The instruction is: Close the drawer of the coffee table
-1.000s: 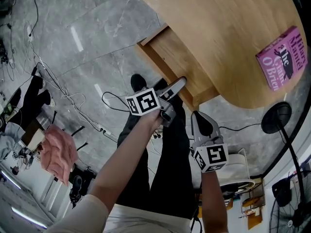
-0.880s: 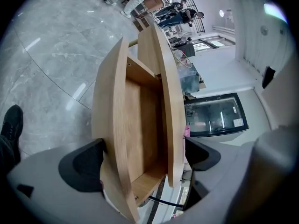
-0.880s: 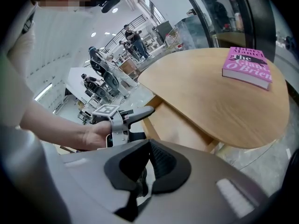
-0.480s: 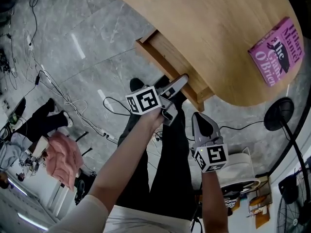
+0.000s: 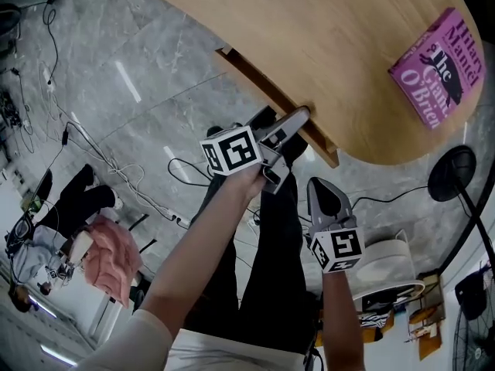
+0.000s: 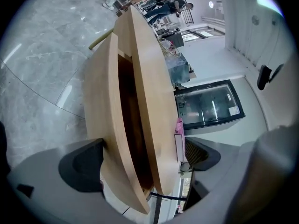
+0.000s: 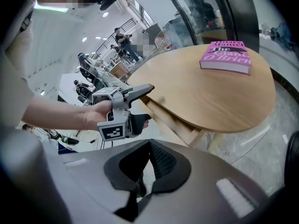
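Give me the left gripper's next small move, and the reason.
Probably push the drawer front further in with the left gripper. A dark gap shows between the front and the tabletop, so the drawer seems not fully shut. The jaws stand apart, and one appears to rest against the front, well placed to press.
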`<move>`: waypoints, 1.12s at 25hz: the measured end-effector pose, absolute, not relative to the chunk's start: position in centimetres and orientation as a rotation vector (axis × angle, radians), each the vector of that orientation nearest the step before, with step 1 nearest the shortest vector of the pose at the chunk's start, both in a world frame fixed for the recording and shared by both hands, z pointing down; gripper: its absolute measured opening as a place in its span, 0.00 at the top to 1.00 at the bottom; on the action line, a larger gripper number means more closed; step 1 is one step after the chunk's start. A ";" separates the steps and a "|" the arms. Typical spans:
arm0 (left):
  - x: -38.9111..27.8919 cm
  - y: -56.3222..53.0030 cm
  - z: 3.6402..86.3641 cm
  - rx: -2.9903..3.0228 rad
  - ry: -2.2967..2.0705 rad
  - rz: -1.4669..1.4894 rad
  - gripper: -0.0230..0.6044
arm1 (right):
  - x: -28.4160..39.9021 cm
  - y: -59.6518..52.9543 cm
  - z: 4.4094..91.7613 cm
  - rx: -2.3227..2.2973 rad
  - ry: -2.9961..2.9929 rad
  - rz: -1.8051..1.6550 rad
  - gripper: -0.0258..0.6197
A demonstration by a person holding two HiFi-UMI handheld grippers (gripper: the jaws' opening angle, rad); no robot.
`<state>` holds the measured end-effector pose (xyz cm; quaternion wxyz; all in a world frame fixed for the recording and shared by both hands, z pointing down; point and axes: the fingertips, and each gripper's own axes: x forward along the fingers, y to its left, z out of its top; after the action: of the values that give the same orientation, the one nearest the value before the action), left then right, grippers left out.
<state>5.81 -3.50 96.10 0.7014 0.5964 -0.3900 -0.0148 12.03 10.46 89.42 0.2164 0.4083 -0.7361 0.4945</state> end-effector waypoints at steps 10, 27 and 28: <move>9.0 -6.3 95.8 1.404 -0.823 -0.039 0.13 | 13.5 10.3 90.2 1.164 -2.024 1.381 0.94; 11.0 -8.1 96.3 1.520 -0.774 -0.026 0.13 | 14.4 10.9 91.4 1.202 -1.998 1.402 0.94; 11.0 -8.1 96.4 1.524 -0.773 -0.023 0.13 | 14.6 11.0 91.5 1.205 -1.996 1.402 0.94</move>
<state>11.05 -8.12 96.40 0.6564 0.6728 -0.3412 -0.0100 14.55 11.01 91.45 0.2089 0.4331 -0.7175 0.5039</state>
